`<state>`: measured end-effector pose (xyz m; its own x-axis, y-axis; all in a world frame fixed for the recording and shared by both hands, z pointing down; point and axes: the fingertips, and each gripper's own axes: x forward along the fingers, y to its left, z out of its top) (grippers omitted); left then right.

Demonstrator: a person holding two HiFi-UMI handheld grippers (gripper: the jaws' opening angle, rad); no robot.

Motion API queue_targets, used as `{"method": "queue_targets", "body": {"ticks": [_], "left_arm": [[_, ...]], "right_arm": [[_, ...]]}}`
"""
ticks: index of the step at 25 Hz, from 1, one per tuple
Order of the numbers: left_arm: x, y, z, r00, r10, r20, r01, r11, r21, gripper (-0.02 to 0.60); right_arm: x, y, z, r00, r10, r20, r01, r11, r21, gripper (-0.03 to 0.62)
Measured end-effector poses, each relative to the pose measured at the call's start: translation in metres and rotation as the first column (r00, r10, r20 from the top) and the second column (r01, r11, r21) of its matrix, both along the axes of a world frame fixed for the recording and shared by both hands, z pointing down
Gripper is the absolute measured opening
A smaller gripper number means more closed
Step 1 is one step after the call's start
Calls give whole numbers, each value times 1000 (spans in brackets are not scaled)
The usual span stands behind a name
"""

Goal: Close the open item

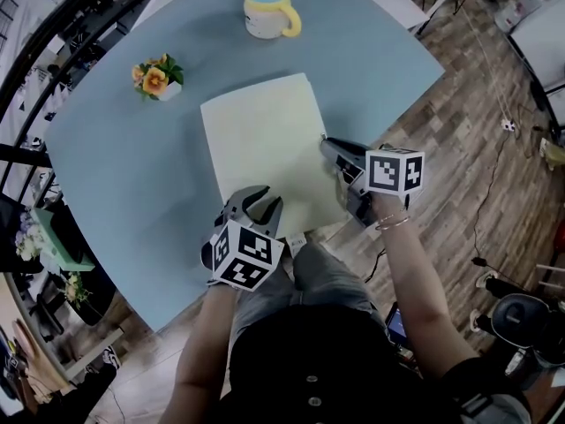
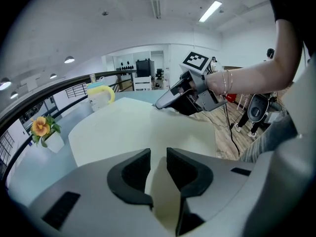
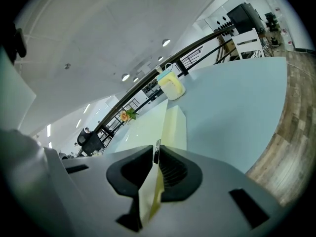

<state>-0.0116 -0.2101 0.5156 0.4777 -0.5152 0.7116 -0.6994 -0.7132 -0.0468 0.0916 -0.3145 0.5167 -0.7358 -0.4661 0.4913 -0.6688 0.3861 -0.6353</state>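
A pale yellow folder [image 1: 265, 140] lies on the light blue table [image 1: 115, 175]. My right gripper [image 1: 327, 142] is at its right edge, shut on the folder's cover [image 3: 148, 127], which is thin and passes edge-on between the pads. In the right gripper view that cover stands a little above the sheet beneath it [image 3: 175, 125]. My left gripper [image 1: 262, 208] hovers over the folder's near edge, jaws apart with a narrow gap; the folder [image 2: 133, 127] shows through the gap and the pads do not press on it. The right gripper [image 2: 163, 104] appears across the folder in the left gripper view.
A yellow and white mug [image 1: 271, 11] stands at the table's far side, and a small pot of orange flowers [image 1: 157, 78] at the far left. The table's near edge runs just below the grippers, with wooden floor [image 1: 459, 122] to the right.
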Motion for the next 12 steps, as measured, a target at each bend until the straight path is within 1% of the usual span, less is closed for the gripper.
{"method": "queue_targets", "body": {"ticks": [8, 12], "left_arm": [[0, 0, 2, 1000, 6, 8, -6, 1000, -16, 110], [0, 0, 2, 1000, 7, 7, -7, 1000, -15, 110]], "right_arm": [[0, 1, 7, 996, -16, -85, 18, 1000, 24, 57], [0, 1, 8, 996, -27, -87, 29, 999, 23, 58]]}}
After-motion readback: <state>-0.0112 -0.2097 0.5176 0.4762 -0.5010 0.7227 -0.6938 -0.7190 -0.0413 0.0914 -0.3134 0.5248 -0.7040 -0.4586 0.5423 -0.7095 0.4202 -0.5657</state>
